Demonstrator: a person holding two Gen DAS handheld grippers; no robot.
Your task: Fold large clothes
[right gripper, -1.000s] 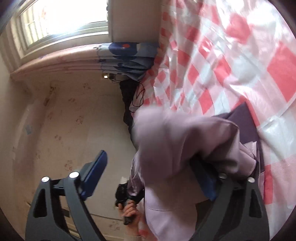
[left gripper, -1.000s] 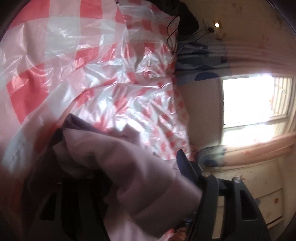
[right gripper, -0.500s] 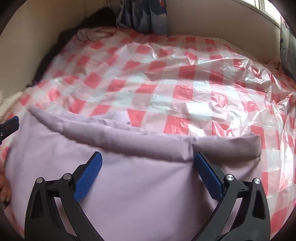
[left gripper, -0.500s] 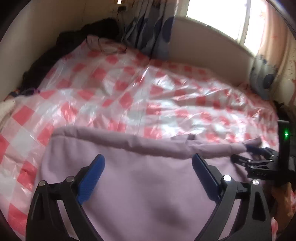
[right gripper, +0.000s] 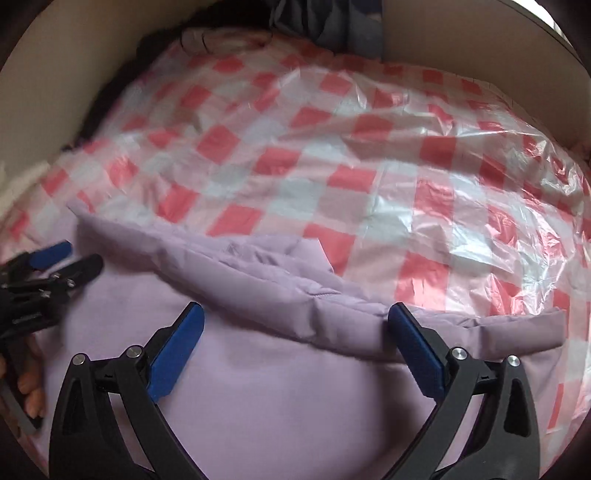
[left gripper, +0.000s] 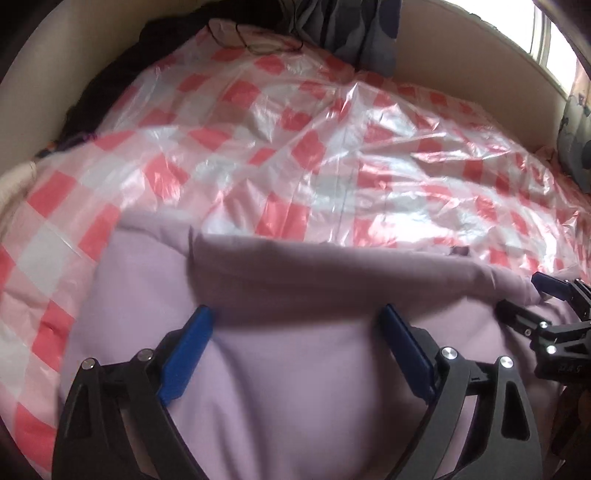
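Observation:
A lilac garment (left gripper: 303,354) lies spread on the bed, with a padded band (left gripper: 332,273) along its far edge. It also shows in the right wrist view (right gripper: 280,376), band (right gripper: 280,291) across. My left gripper (left gripper: 295,317) is open and empty just above the cloth, near the band. My right gripper (right gripper: 295,314) is open and empty, also over the cloth. Each gripper shows in the other's view: the right one (left gripper: 532,299) at the garment's right end, the left one (right gripper: 70,258) at its left end.
The bed is covered by a red-and-white checked plastic sheet (left gripper: 332,155) (right gripper: 369,166). Dark clothes and a cable (left gripper: 251,40) lie at the far corner by the wall. A blue patterned curtain (left gripper: 362,33) hangs at the back. A window is at the upper right.
A second ago both grippers held the bunched garment up. It was then laid flat on the bed and let go. Since half a second ago both grippers stay open and have moved slightly closer.

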